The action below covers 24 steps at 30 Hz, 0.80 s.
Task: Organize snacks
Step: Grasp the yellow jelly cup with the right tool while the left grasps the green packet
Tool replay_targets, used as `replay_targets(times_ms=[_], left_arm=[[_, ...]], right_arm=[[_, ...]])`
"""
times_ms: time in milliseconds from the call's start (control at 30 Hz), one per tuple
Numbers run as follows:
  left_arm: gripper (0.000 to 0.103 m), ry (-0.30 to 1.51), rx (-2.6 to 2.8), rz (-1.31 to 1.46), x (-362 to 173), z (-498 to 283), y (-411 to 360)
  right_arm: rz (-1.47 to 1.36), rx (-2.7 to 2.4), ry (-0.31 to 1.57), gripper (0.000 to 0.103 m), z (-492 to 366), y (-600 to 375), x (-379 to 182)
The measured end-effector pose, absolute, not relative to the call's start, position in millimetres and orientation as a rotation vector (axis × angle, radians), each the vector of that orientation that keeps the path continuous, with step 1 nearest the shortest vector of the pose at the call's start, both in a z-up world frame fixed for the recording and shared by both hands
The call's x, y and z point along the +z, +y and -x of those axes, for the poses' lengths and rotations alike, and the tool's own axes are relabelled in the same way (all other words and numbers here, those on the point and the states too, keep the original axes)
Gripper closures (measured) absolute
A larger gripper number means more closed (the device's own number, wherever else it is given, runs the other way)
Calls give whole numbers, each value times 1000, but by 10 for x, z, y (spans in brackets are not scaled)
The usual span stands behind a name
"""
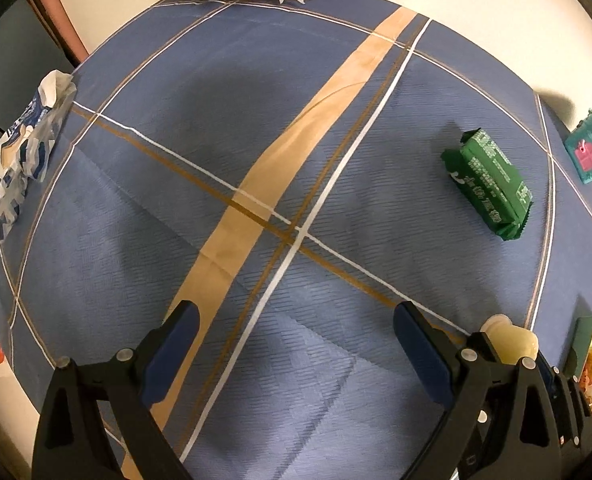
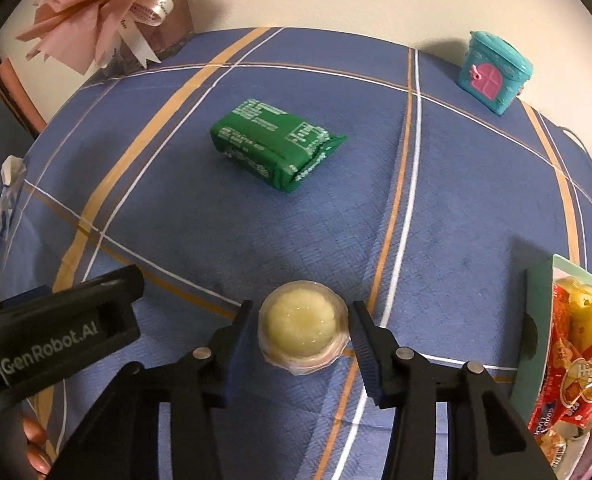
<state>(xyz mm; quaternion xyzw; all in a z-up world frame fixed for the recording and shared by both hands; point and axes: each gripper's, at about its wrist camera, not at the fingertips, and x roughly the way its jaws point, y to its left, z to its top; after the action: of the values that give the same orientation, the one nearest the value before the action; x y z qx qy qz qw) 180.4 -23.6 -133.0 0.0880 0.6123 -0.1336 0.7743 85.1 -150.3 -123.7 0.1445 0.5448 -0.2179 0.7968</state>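
Right gripper (image 2: 303,334) clamped on the jelly cup (image 2: 302,330), near edge of the blue cloth (image 2: 476,216); left gripper (image 1: 296,344) spread wide, holding nothing. Best carried level (thin shell, easily crushed) rightward into the snack box (image 2: 538,300)

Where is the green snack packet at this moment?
The green snack packet lies on the blue tablecloth, beyond the jelly cup and left of the teal toy house.

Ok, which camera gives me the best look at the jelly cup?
The right wrist view: the jelly cup sits centred between the right gripper fingers, seen from above. The left wrist view shows only a sliver behind the open left gripper.
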Motion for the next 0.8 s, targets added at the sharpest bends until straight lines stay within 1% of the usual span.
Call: replay_targets(times_ms=[367, 600, 767, 800], left_arm=[[5, 1301, -385, -228, -1238, -1686, -699], [6, 1207, -526, -350, -1109, -1663, -1228], [6, 1138, -643, -485, -998, -1668, -1658], [6, 1136, -658, -503, -995, -1716, -1620]], right_arm=[[-418, -543, 1119, 54, -593, -1999, -1127], [-504, -575, 1084, 54, -501, -2370, -1158], [-538, -570, 1074, 54, -492, -2493, -1165], [-543, -566, 1072, 54, -494, -2505, -1162]])
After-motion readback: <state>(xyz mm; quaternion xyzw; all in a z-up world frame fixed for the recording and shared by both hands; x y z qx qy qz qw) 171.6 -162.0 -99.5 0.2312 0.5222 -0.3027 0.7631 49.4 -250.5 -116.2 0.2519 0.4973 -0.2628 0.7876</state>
